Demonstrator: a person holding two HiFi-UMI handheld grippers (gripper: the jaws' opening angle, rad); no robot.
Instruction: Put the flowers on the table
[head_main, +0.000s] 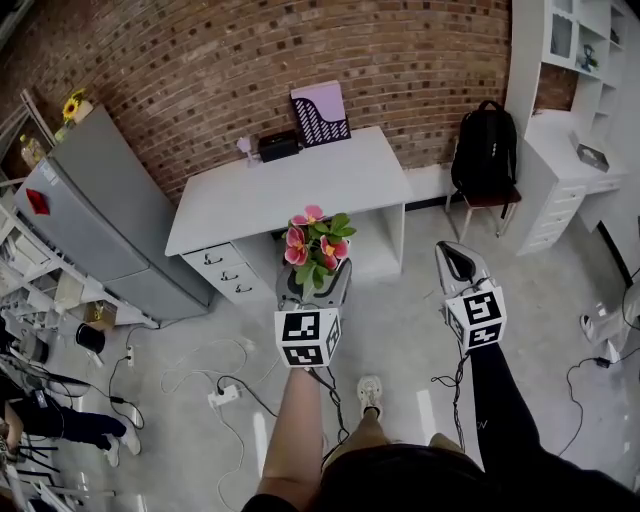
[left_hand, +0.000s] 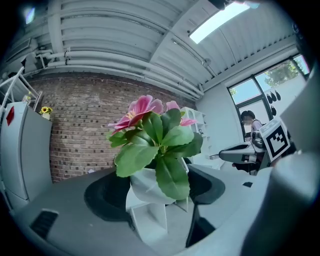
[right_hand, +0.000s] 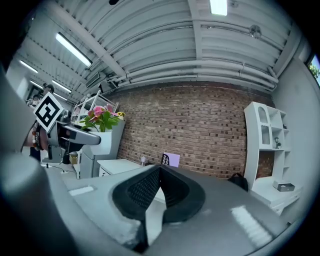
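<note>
The flowers (head_main: 317, 243), pink blooms with green leaves in a white pot (left_hand: 148, 187), are held above the floor in front of the white table (head_main: 290, 185). My left gripper (head_main: 315, 276) is shut on the pot, one dark pad (left_hand: 106, 196) pressing on each side. In the left gripper view the leaves (left_hand: 160, 145) hide the pot's rim. My right gripper (head_main: 453, 252) hangs level to the right of the flowers, jaws shut with nothing between them. The right gripper view shows its pads (right_hand: 145, 187) meeting, and the flowers (right_hand: 101, 116) far left.
On the table's far edge stand a purple file holder (head_main: 320, 115) and a black box (head_main: 278, 147). A grey fridge (head_main: 90, 210) is at the left. A backpack on a chair (head_main: 485, 150) and white shelving (head_main: 575, 120) are at the right. Cables and a power strip (head_main: 225, 395) lie on the floor.
</note>
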